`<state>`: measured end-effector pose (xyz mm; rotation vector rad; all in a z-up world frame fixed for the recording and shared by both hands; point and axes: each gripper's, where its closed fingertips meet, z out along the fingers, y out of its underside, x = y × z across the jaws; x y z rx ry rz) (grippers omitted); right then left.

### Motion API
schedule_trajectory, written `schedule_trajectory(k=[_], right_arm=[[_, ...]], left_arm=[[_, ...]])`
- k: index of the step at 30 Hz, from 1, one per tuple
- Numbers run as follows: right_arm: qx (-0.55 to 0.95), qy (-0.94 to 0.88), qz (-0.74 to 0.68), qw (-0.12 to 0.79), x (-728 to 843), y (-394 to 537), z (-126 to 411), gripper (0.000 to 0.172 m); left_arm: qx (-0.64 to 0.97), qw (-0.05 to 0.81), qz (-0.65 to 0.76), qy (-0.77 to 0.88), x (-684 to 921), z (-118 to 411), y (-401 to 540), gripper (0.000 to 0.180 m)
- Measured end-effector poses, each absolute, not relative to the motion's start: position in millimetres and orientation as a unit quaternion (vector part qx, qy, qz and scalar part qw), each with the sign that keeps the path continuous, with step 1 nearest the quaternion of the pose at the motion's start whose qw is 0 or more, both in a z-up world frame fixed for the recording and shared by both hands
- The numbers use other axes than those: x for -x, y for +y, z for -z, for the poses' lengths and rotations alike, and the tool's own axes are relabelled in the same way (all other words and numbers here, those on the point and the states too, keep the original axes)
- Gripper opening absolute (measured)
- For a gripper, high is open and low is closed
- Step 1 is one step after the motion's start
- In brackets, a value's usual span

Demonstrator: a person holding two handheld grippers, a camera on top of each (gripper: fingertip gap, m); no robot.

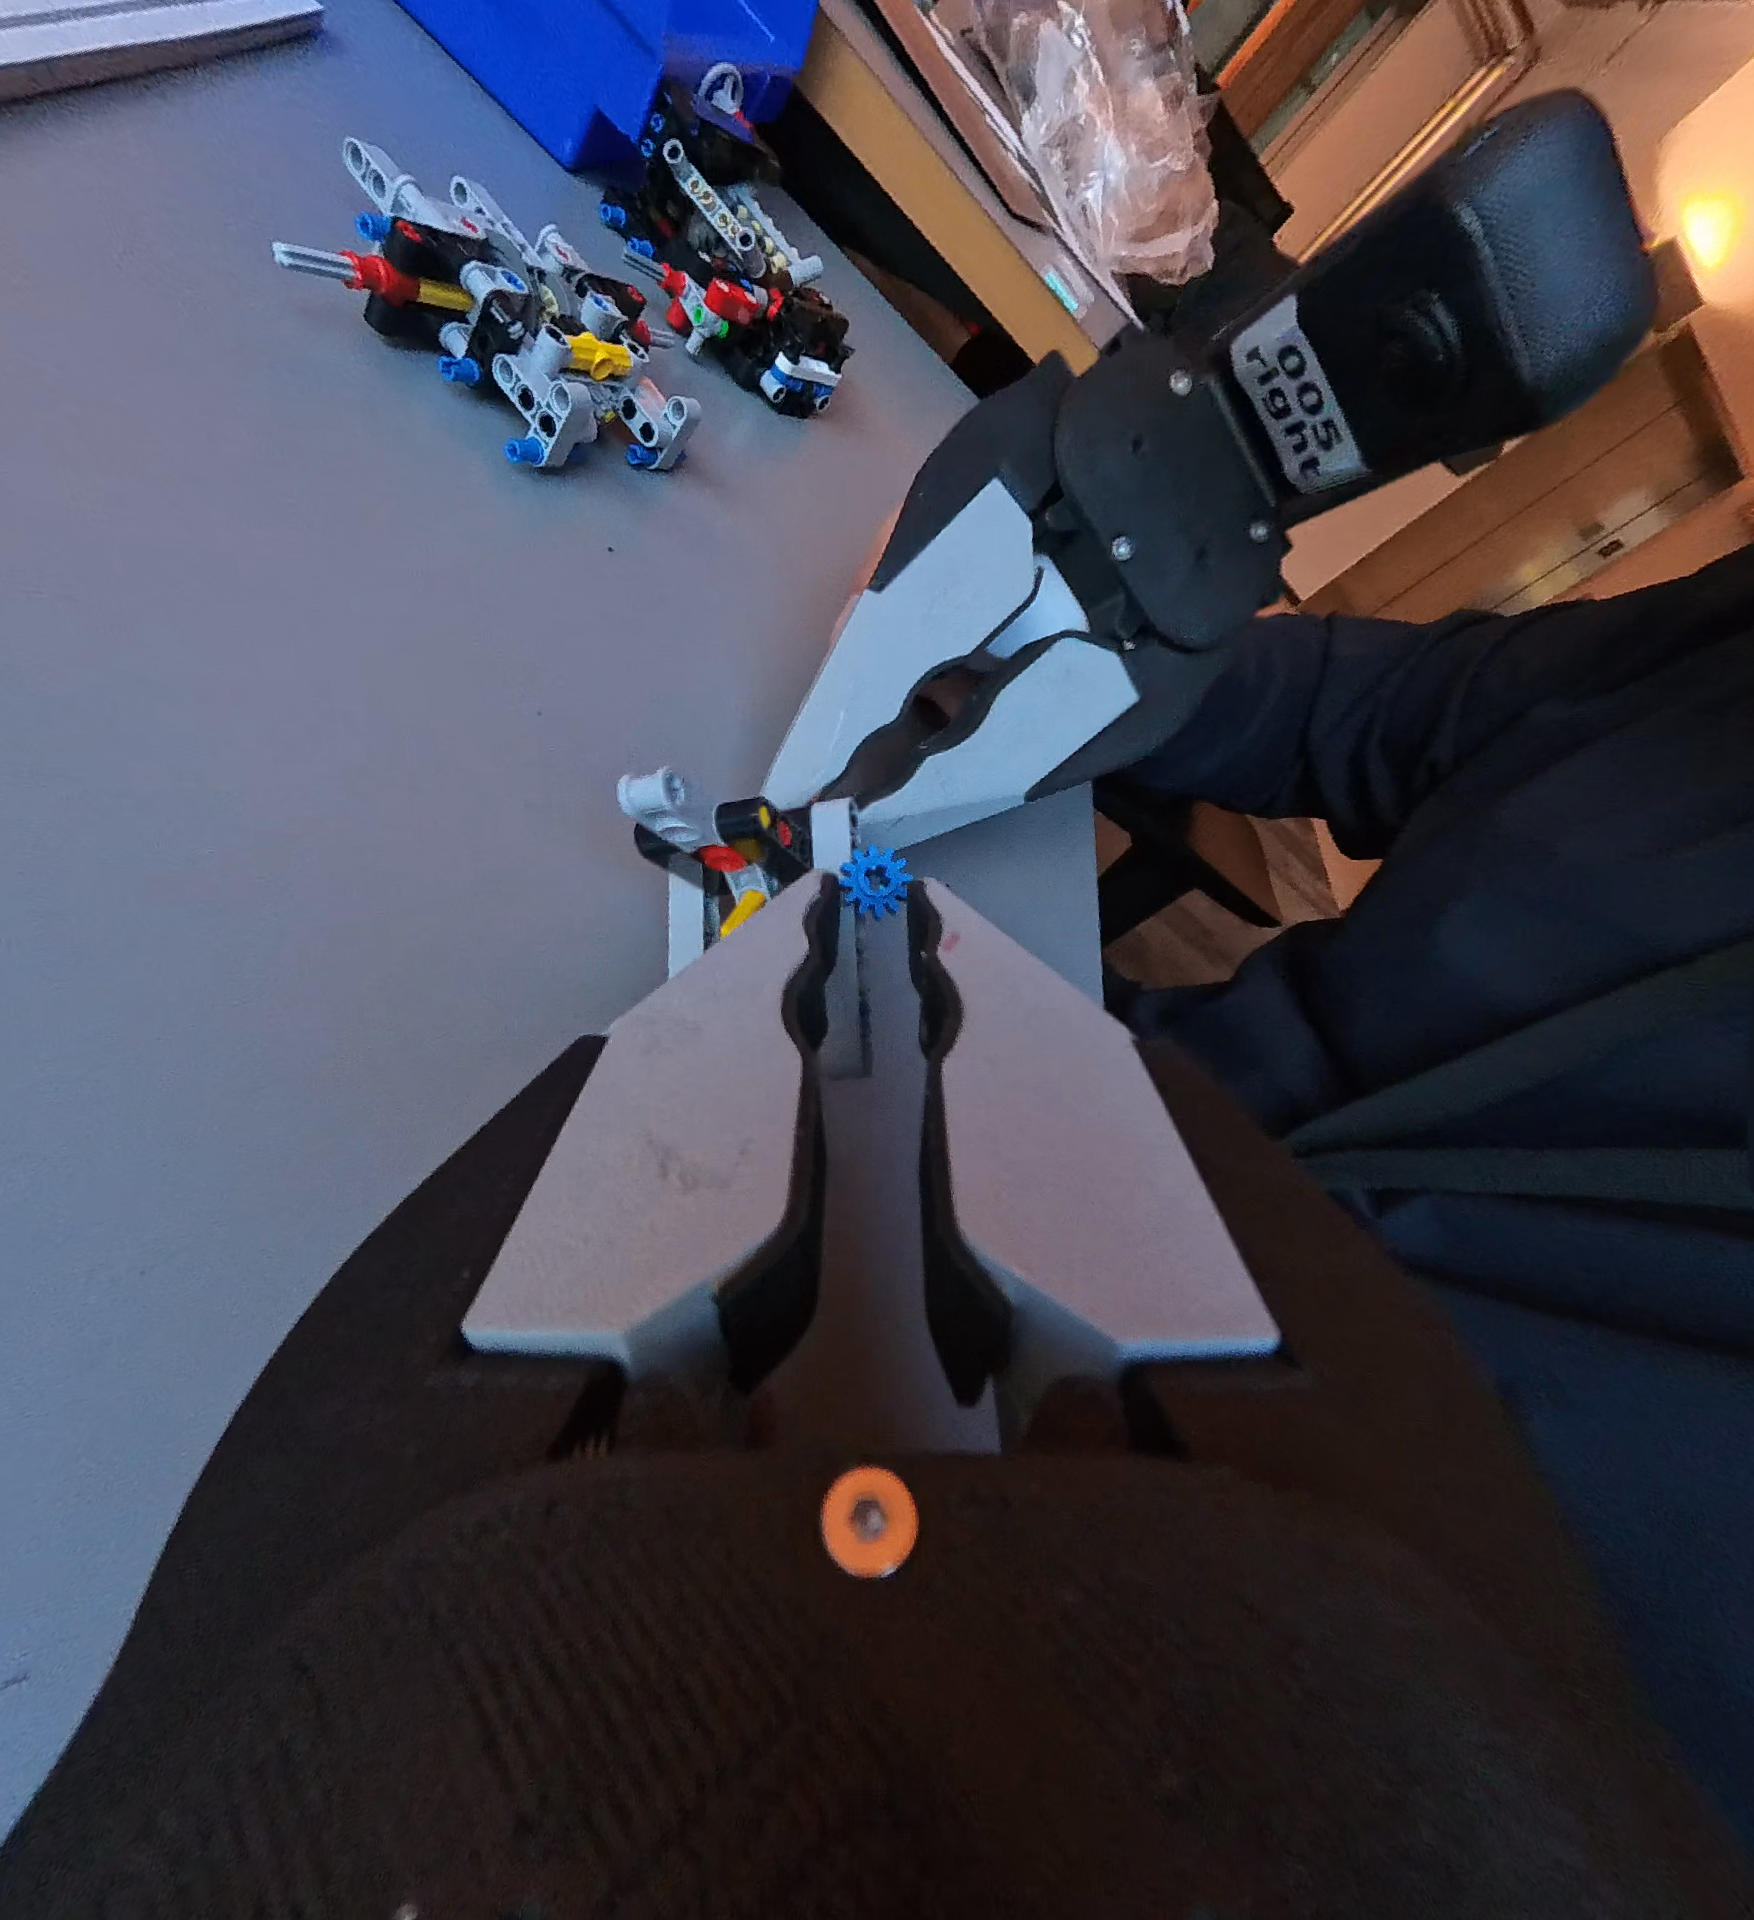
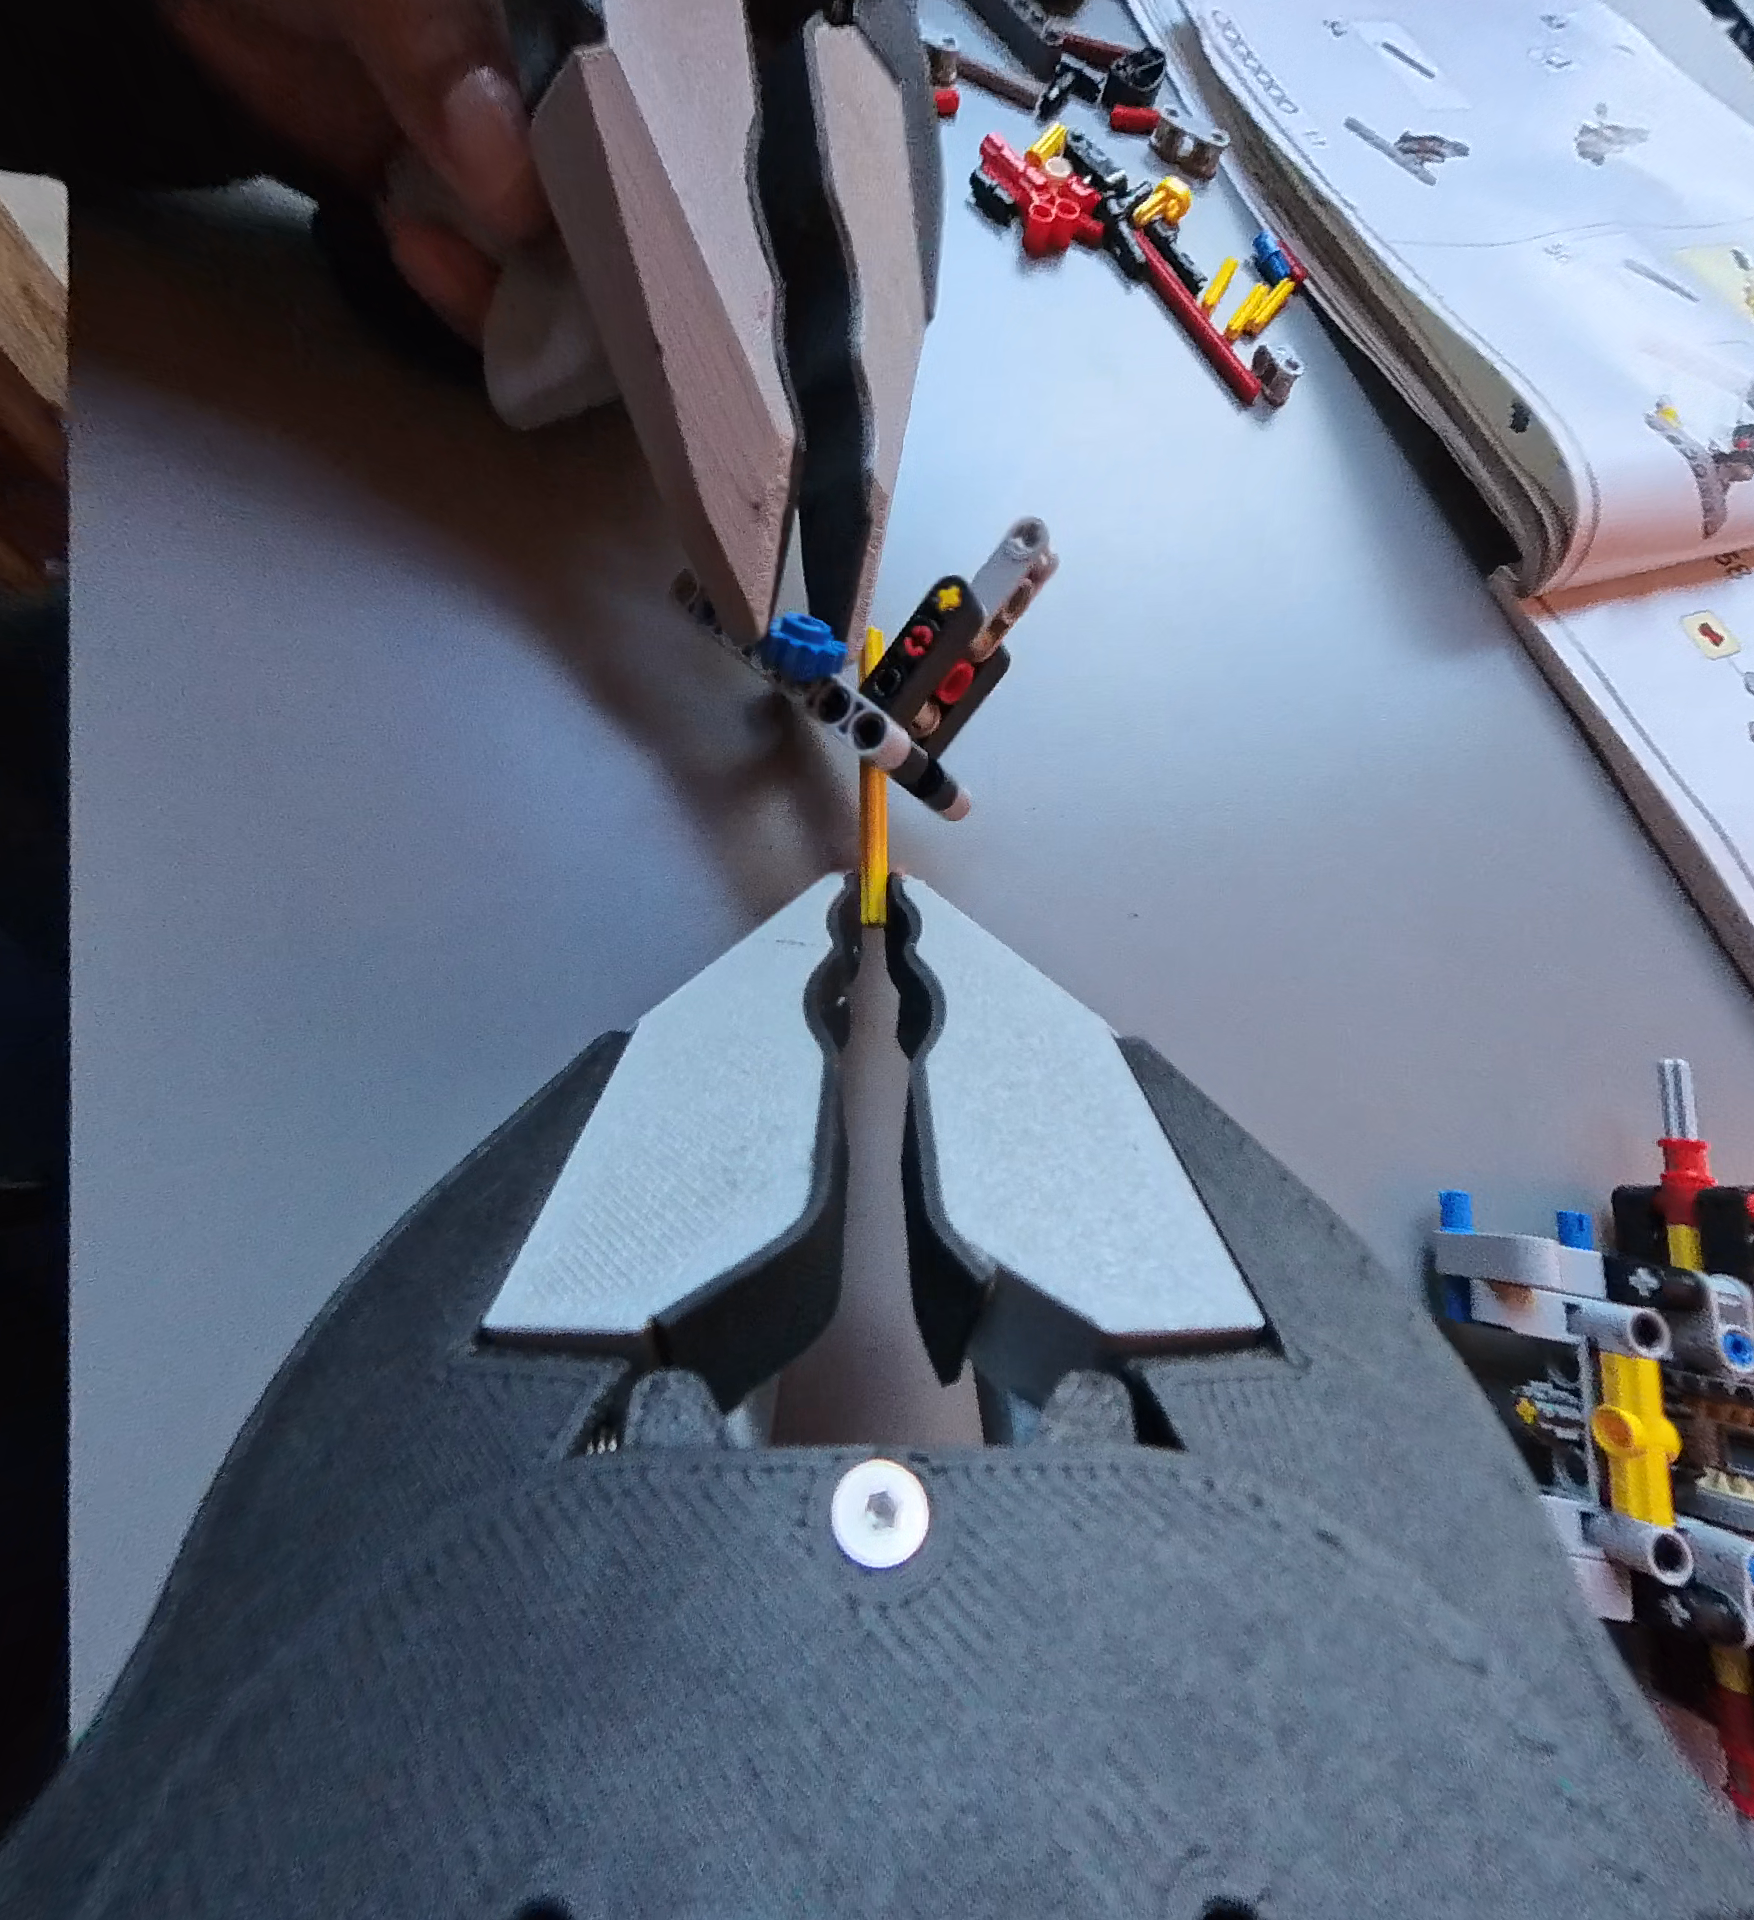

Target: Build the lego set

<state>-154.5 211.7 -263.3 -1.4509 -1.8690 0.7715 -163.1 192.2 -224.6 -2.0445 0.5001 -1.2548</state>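
Left wrist view: the left hand-held gripper (image 1: 868, 894) reaches forward over a grey worktop (image 1: 229, 831), its fingers narrowly parted and closed on a grey beam (image 1: 842, 997) that runs back between them along their length. A blue gear (image 1: 874, 881) sits on that beam right at the fingertips. Just beyond it, a small assembly (image 1: 717, 842) of black, red, yellow and light-grey parts hangs off the beam's far end, raised above the worktop. The right hand-held gripper (image 1: 831, 805) comes in from the upper right, tips nearly meeting the left one's; what those tips pinch is hidden here. Two larger brick builds (image 1: 582, 301) lie well apart on the far worktop, near a blue bin (image 1: 582, 73).

Right wrist view: the right hand-held gripper (image 2: 871, 902) is almost fully shut, its tips pinching the near end of a thin yellow axle (image 2: 872, 831). The axle's long axis points straight ahead, in line with the fingers, and runs up into the small assembly (image 2: 940, 665) directly in front. The left hand-held gripper (image 2: 816, 613) descends from above, a hand (image 2: 457, 208) behind it, holding the beam (image 2: 852, 717) with the blue gear (image 2: 800, 642). Both grippers are equally near the assembly. Loose parts (image 2: 1112, 197) and an open instruction booklet (image 2: 1579, 260) lie on the right; another build (image 2: 1683, 1434) sits at the lower right.
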Motion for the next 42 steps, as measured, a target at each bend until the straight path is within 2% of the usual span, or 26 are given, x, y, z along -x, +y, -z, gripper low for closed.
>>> schedule_trajectory(k=[8,15,20,25,30,32,34,35,39,42], right_arm=[[0.538,-0.728,-0.265,0.331,154.4,211.3,268.2,0.001],[0.507,-0.75,-0.24,0.35,152.9,209.2,269.8,0.0],[0.502,-0.757,-0.231,0.348,151.7,208.7,272.4,0.0],[0.51,-0.751,-0.244,0.34,151.3,209.4,271.2,0.002],[0.51,-0.753,-0.242,0.338,150.8,208.9,272.4,0.0],[0.509,-0.755,-0.24,0.336,150.8,208.6,273.5,0.0],[0.508,-0.756,-0.24,0.336,150.6,208.1,273.5,0.0],[0.508,-0.756,-0.242,0.335,150.6,208.1,273.2,0.0],[0.511,-0.753,-0.252,0.33,150.0,207.5,271.9,0.0],[0.514,-0.748,-0.265,0.324,149.2,207.2,270.1,0.004]], left_arm=[[0.791,0.327,0.459,0.239,164.0,219.2,171.2,0.01],[0.834,0.338,0.295,0.321,166.7,230.2,161.1,0.01],[0.85,0.323,0.324,0.263,195.2,215.1,165.7,0.01],[0.892,0.238,0.31,0.228,226.4,248.6,168.7,0.01],[0.9,0.226,0.253,0.272,228.5,270.5,172.5,0.011],[0.896,0.229,0.24,0.294,226.3,269.5,171.0,0.017],[0.898,0.234,0.217,0.304,229.5,267.6,171.3,0.038],[0.898,0.233,0.207,0.311,231.6,266.2,170.3,0.041],[0.894,0.241,0.202,0.319,232.0,250.5,170.0,0.047],[0.877,0.261,0.24,0.323,211.9,229.3,174.1,0.041]])
